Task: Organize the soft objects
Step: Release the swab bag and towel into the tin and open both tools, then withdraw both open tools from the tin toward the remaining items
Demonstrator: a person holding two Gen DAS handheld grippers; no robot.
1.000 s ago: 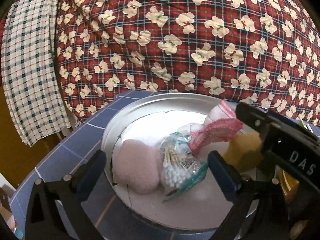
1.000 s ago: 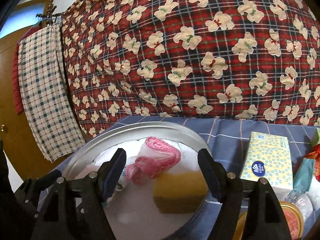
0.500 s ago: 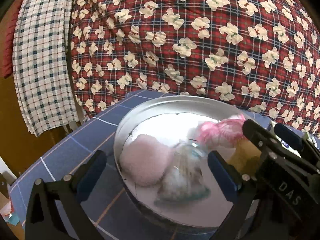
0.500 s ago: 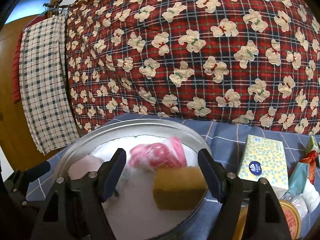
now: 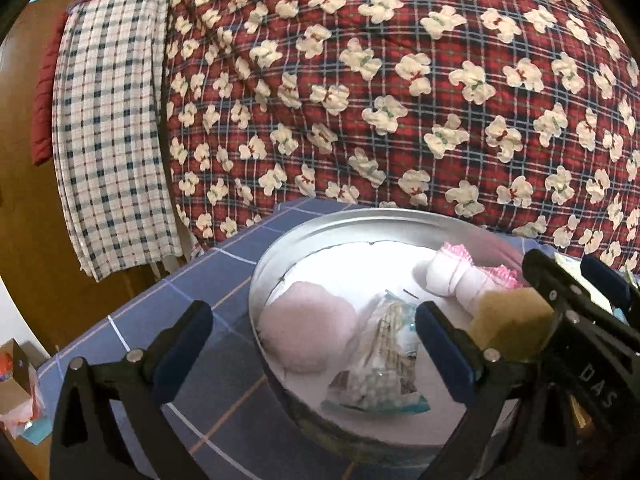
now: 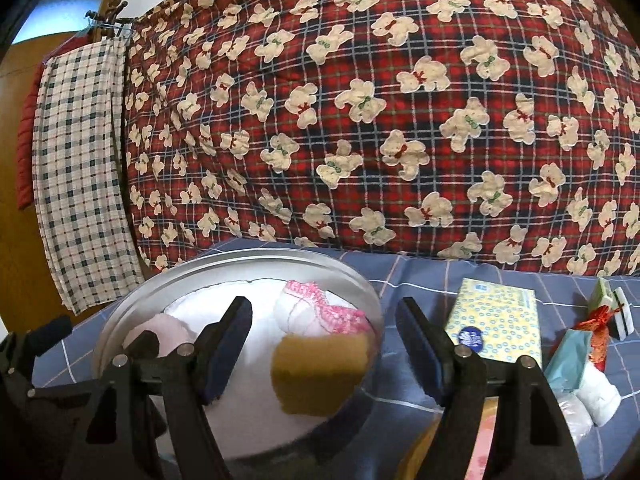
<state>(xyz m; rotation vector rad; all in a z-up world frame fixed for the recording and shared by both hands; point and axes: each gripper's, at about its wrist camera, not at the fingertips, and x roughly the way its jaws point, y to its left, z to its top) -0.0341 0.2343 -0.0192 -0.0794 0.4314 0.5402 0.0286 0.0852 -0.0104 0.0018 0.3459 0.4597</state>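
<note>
A round metal tray [image 5: 320, 228] [image 6: 168, 276] sits on the blue checked tablecloth. In it lie a pale pink puff [image 5: 308, 334] [image 6: 158, 332], a clear bag of cotton swabs [image 5: 384, 364], a white and pink knitted piece [image 5: 460, 280] [image 6: 320, 314] and a yellow sponge [image 5: 512, 326] [image 6: 320, 372]. My left gripper [image 5: 314, 340] hangs open over the tray's near left rim, nothing between its fingers. My right gripper [image 6: 324, 348] is open just above the sponge, which it does not touch; it also shows at the right of the left wrist view [image 5: 576, 292].
A red plaid quilt with cream bears [image 6: 380, 100] rises behind the table. A checked cloth [image 5: 112, 140] hangs at the left. Right of the tray lie a yellow tissue pack [image 6: 496, 324], a teal packet [image 6: 568, 360], a red tassel [image 6: 600, 328] and small white items.
Both grippers have tilted up and drawn back a little, so the tray sits lower in both views. The knitted piece now lies loose in the tray beyond the sponge.
</note>
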